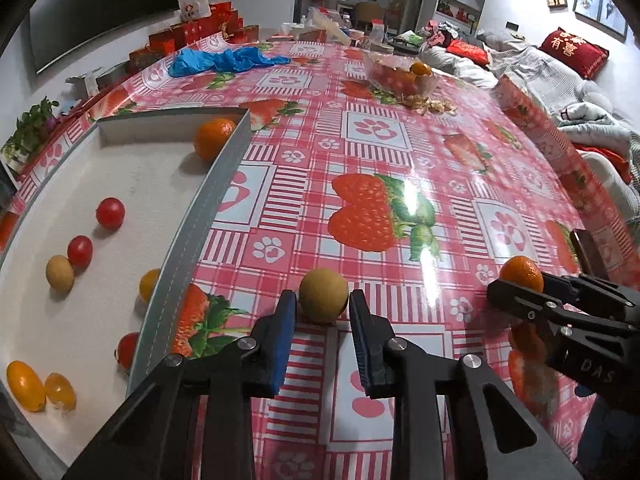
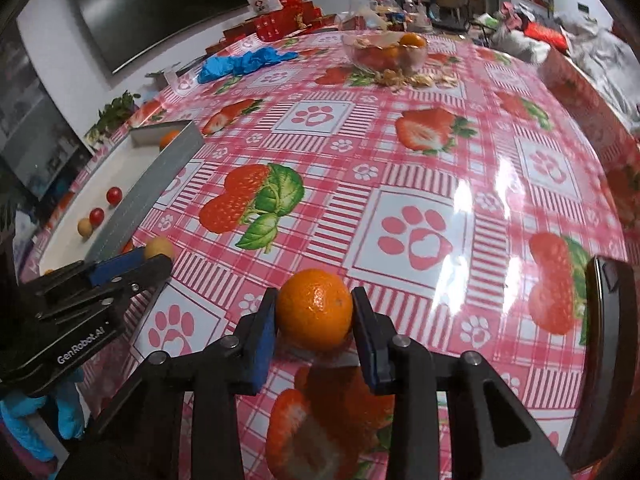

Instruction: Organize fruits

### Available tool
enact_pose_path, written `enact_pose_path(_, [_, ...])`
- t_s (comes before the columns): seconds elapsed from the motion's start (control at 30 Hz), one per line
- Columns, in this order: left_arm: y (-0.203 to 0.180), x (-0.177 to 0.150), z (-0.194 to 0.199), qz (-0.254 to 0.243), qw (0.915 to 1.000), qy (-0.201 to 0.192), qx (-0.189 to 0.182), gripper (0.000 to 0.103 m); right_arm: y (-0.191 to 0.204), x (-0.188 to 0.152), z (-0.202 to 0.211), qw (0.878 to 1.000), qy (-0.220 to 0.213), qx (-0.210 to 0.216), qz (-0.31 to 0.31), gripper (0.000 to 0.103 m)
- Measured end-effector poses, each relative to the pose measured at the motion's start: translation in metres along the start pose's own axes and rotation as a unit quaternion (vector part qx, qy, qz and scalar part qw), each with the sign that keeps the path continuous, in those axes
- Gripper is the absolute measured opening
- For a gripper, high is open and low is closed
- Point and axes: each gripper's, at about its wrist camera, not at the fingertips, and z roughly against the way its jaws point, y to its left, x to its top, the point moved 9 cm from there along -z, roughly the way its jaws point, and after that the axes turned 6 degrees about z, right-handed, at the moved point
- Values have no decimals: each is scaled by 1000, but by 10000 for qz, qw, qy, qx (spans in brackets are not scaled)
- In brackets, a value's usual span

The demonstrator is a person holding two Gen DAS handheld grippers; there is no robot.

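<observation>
Fruits sit clamped in both our tools: left gripper [image 1: 322, 312] pinches the tan longan [image 1: 323, 295], right gripper [image 2: 314, 320] the mandarin [image 2: 315, 309], both low-centre on the tablecloth [image 1: 400, 152]. Our tray [image 1: 224, 168] lies at left, nearer our left hand.

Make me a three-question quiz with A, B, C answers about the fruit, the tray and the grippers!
1. Where is the blue glove? A in the tray; B on the table's far side; C in the bowl.
2. How many red tomatoes lie fully in view on the tray floor? A two; B five; C none.
3. What sits between the right gripper's pads? A nothing; B a banana; C an orange.

B: it lies on the cloth beyond the tray.
A: one, another.
C: the orange fills the gap.
</observation>
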Motion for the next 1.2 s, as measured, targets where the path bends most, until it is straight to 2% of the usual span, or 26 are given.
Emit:
enact_pose_path(0.43, [5,7,-11,63,9998,52,154,30,4,-3,0,10000,46,-7,76,39])
enact_pose_path(0.7, [-2,7,-10,41,9999,88,28,27,3,-3,0,10000,73,37,13,39])
enact_pose_path(0.97, [-3,19,12,133,9998,-88,-103,27,4,7,4,9998,102,129,-115,39])
enact_pose_path(1.2, [8,37,37,221,9991,-332,-154,27,24,31,14,9996,7,277,52,39])
